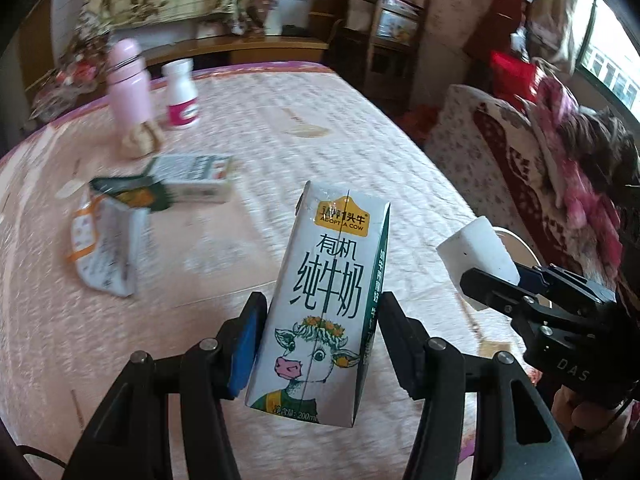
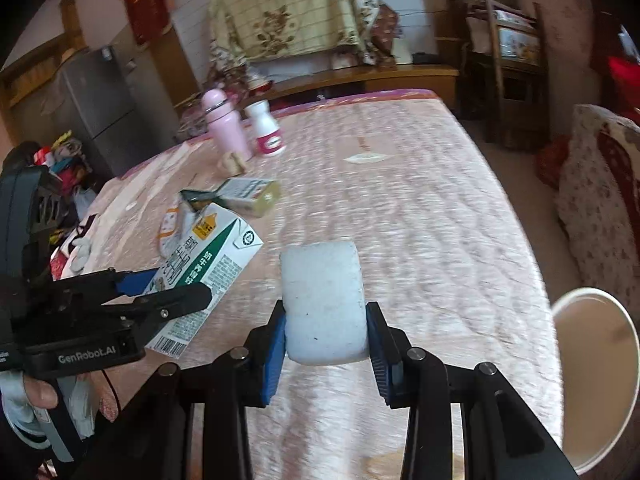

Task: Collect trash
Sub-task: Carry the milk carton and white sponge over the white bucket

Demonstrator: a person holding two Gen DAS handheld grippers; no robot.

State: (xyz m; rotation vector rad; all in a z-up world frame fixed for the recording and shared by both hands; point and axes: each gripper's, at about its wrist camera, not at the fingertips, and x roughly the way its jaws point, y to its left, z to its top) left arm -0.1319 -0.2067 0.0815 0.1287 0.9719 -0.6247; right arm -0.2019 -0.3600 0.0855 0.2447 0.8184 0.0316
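Note:
My left gripper (image 1: 320, 320) is shut on a white and green milk carton (image 1: 324, 304) with a cow picture, held upright above the pink quilted table (image 1: 360, 152). The carton also shows in the right wrist view (image 2: 204, 276). My right gripper (image 2: 326, 332) is shut on a white foam block (image 2: 322, 300), which also shows in the left wrist view (image 1: 476, 256), to the right of the carton. More trash lies on the table at the left: a torn white and orange packet (image 1: 104, 248) and a flat green and white box (image 1: 192, 178).
A pink flask (image 1: 130, 84), a white bottle with a pink label (image 1: 182, 94) and a crumpled beige lump (image 1: 140, 142) stand at the far left. A round white bin (image 2: 592, 376) sits beside the table's right edge. A padded chair (image 1: 512, 152) stands to the right.

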